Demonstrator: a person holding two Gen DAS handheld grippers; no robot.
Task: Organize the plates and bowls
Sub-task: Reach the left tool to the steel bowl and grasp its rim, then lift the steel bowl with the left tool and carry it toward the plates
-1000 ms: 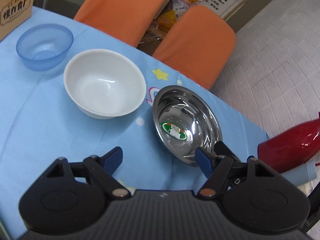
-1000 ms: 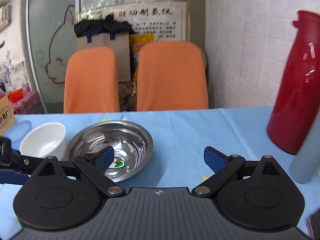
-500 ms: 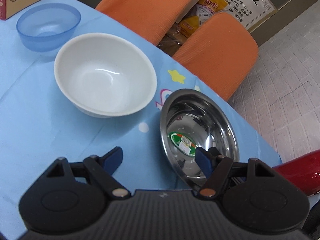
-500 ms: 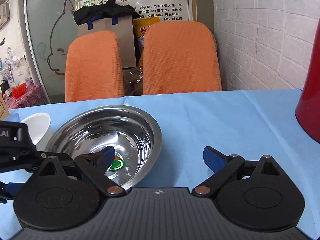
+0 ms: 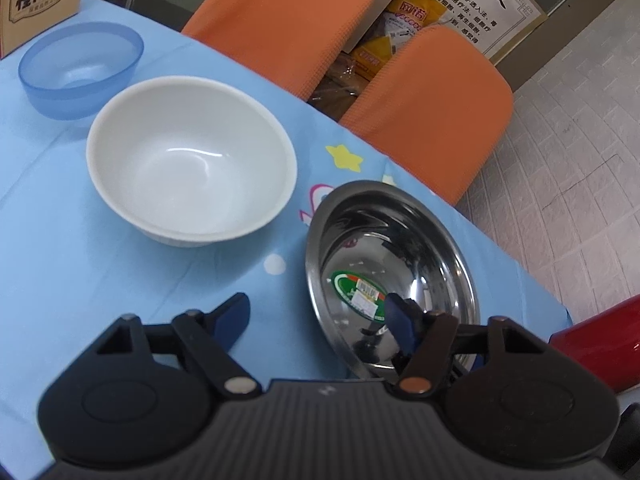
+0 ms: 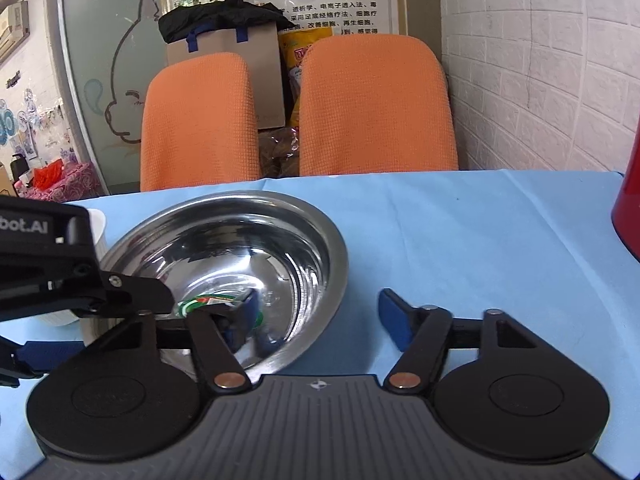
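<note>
Step in hand, by judgement: both grippers are set to seize the steel bowl (image 5: 390, 276), probably to nest it with the other bowls. The left gripper (image 5: 318, 318) has its tongs apart, straddling the bowl's near-left rim: the right finger (image 5: 400, 320) hangs inside the basin, the left finger (image 5: 232, 316) stands outside over the tablecloth (image 5: 80, 280). The right gripper (image 6: 320, 320) also has its tongs apart, straddling the near-right rim, with one finger (image 6: 244, 316) inside the basin and the other (image 6: 394, 318) outside over the cloth. Neither pair clamps anything; whether any finger touches metal cannot be told. The steel bowl sits on the table near its far edge, just beside the white bowl (image 5: 192, 160); the blue bowl (image 5: 80, 68) stands beyond the white one, near a cardboard sign (image 5: 42, 0). The next move probably calls for closing one pair squarely on the thin rim before any lift. Materials: the steel bowl is shallow, wide and mirror-polished, with a rolled lip and a green label (image 5: 358, 292) stuck to its floor; such a wall is likely slippery, so grip well down on the lip. The white bowl is deeper, glossy and opaque, with a small foot. The blue bowl is translucent plastic, round and the smallest. The cloth is smooth light blue with printed stars. A red flask (image 5: 596, 348) stands near the steel bowl; two orange chairs (image 6: 376, 104) wait behind the table.
</note>
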